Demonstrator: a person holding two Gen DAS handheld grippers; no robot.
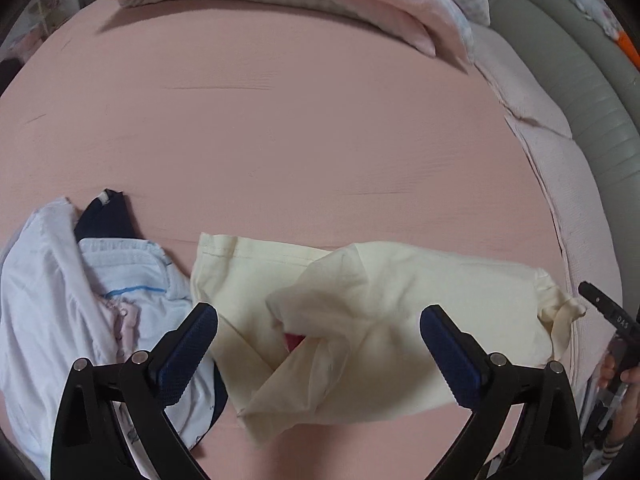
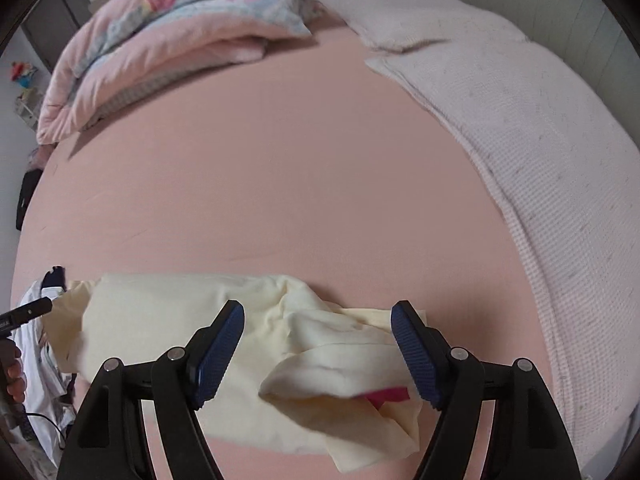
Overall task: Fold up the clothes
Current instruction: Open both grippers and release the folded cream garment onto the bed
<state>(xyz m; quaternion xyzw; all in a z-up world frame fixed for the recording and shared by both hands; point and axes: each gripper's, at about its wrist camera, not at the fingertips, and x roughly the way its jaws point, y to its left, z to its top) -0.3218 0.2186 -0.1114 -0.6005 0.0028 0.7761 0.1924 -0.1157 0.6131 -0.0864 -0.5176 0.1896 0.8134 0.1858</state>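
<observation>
My left tongs [image 1: 318, 350] stand wide open, nothing between the pads. My right tongs [image 2: 318, 354] are likewise open and empty. The cream garment [image 1: 384, 308] lies crumpled on the pink bed [image 1: 300, 128] directly beneath both tongs, apart from them. A pile of pale clothes [image 1: 60, 304] lies left of my left tongs.

Wide-spread left tool [image 1: 318, 328] above cream garment [image 1: 400, 292]

Soft, even indoor light, kinda dim and pinkish. Heavy fisheye bending with dark corners, faint shadows under the quilt [image 2: 160, 40], slight blur on the cloth [image 1: 360, 320].
</observation>
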